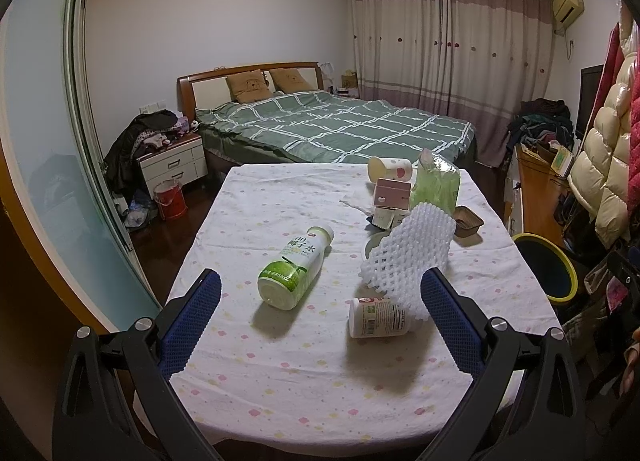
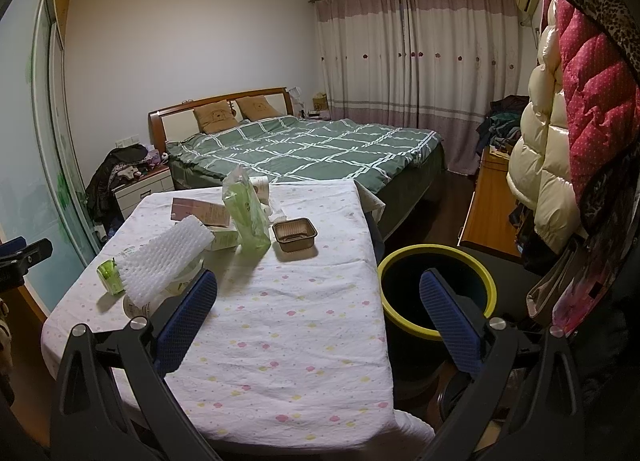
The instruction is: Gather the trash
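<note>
Trash lies on a table with a dotted white cloth point(image 1: 280, 381). A green-and-white bottle point(image 1: 294, 267) lies on its side between my left gripper's fingers. A small white cup point(image 1: 378, 317) lies beside white foam netting point(image 1: 408, 257). Farther back are a green plastic bag point(image 1: 438, 185), a brown tray point(image 1: 468, 221), pink and white cartons point(image 1: 392, 193) and a cup point(image 1: 390, 169). My left gripper point(image 1: 320, 317) is open and empty above the near table. My right gripper point(image 2: 318, 313) is open and empty over the table's right edge, next to a yellow-rimmed black bin point(image 2: 436, 289).
A bed with a green checked cover point(image 1: 340, 125) stands behind the table. A nightstand point(image 1: 172, 161) and a red bucket point(image 1: 170, 199) are on the left floor. Coats point(image 2: 580, 121) hang at the right, above a wooden desk point(image 2: 492, 213).
</note>
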Available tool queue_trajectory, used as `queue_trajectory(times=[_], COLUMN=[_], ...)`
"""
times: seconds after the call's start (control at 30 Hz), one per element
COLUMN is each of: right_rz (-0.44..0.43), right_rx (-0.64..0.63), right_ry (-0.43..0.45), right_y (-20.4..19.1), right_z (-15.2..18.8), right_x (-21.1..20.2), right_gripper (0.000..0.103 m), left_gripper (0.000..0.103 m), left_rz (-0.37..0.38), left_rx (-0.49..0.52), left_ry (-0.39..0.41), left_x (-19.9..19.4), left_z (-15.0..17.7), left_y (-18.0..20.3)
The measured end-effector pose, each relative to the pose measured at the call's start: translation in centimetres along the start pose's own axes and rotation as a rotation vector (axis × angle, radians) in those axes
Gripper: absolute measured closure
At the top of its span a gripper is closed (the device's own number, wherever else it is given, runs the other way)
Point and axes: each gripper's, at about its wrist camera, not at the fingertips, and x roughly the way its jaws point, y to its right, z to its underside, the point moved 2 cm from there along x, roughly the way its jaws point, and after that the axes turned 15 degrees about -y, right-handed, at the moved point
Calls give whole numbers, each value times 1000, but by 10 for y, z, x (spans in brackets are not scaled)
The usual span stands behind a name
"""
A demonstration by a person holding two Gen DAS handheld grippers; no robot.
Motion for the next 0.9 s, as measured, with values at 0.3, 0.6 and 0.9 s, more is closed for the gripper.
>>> queue_trajectory(times=[0.3, 0.6, 0.9], right_rz=[0, 1, -6], right_rx=[0, 2, -2], right_ry=[-1, -1, -18], right_y=[0, 0, -1], right_z=[0, 1, 0], right_x=[1, 1, 16], right_gripper=[6, 6, 6], left_gripper=[5, 5, 5], left_rz=[-1, -1, -5], left_rx=[1, 2, -1], left_ry=[-1, -8, -23], left_x=[0, 4, 12], left_z=[0, 2, 0], left_y=[0, 1, 1])
